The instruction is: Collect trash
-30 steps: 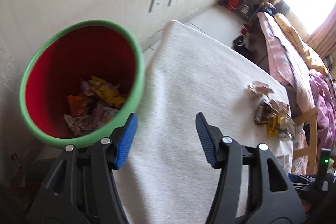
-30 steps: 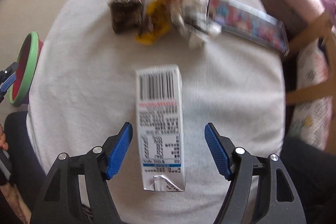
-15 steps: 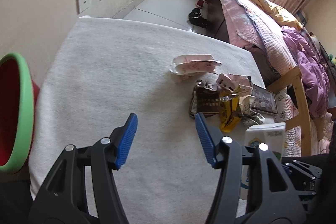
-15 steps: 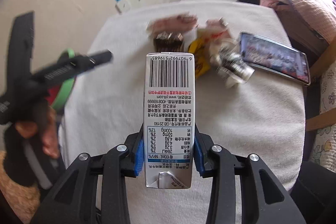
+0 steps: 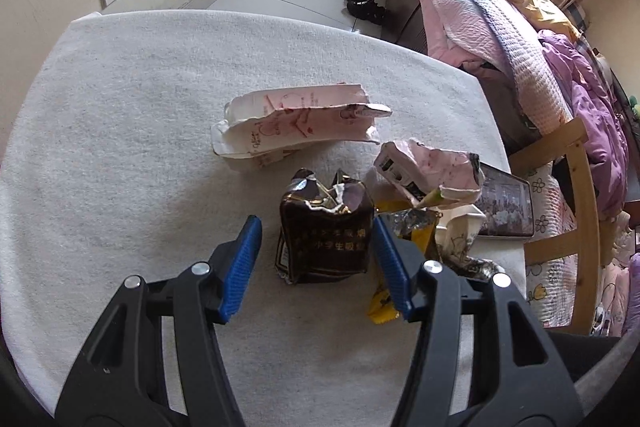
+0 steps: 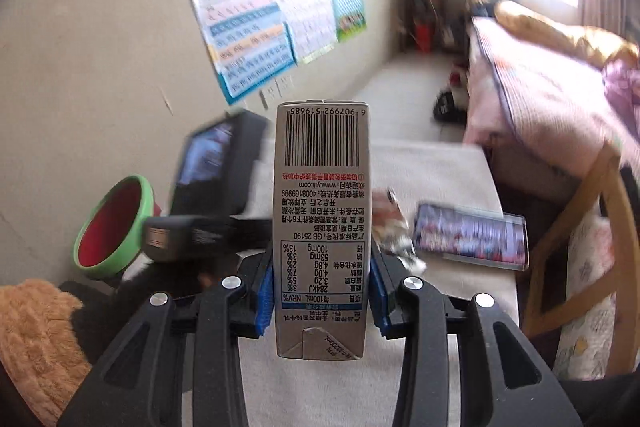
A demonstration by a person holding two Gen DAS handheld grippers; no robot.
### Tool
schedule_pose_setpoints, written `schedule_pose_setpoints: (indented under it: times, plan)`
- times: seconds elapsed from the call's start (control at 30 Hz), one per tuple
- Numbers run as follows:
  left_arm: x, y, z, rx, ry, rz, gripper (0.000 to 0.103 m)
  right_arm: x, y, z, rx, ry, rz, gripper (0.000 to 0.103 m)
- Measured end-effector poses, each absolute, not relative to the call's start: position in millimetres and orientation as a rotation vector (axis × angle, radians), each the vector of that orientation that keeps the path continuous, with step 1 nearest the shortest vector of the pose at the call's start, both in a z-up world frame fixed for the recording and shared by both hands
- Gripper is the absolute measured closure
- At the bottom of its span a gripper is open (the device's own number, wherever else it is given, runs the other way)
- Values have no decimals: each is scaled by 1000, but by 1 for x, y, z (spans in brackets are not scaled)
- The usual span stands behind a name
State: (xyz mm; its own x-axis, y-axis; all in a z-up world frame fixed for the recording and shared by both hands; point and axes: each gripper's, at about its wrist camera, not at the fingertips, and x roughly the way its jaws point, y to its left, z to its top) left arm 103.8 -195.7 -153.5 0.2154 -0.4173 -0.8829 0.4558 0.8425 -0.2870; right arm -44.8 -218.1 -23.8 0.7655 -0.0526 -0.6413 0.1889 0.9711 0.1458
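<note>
Milk carton (image 6: 320, 227) lifted off table, right claw (image 6: 321, 293) clamping it

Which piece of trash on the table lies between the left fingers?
The dark brown wrapper, torn open on top; the pink wrappers lie farther away.

Wrappers (image 5: 324, 239) mid-table (image 5: 120, 147), phone (image 5: 506, 205) right
</note>
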Motion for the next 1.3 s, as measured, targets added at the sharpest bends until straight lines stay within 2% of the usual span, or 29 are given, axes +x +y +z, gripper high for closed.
schedule_pose_setpoints:
  times: [0.13, 0.33, 0.43, 0.73, 0.97, 1.17, 1.2, 1.27, 1.3]
  plan:
    - [102, -204, -158, 45, 1216, -615, 46, -51, -210, -17, 181, 617, -98, 66]
    - [97, -215, -162, 114, 1201, -619, 47, -50, -216, -17, 216, 623, -91, 65]
    - [98, -212, -162, 135, 1205, -621, 79, -47, -219, -19, 237, 649, -107, 65]
    - [91, -153, -143, 122, 1135, -560, 79, -45, -232, -28, 320, 689, -118, 65]
    - [70, -102, -133, 89, 1156, -514, 79, -39, -238, -46, 391, 781, -132, 64]
    - [66, -98, -144, 73, 1183, -488, 78, -28, -230, -74, 399, 940, -96, 64]
    - [65, -99, -144, 74, 1184, -489, 77, -27, -229, -77, 403, 955, -96, 64]
    - [64, -99, -146, 72, 1191, -490, 62, -27, -229, -81, 415, 969, -85, 60]
    - [64, -98, -145, 65, 1186, -492, 61, -27, -228, -82, 422, 970, -81, 56]
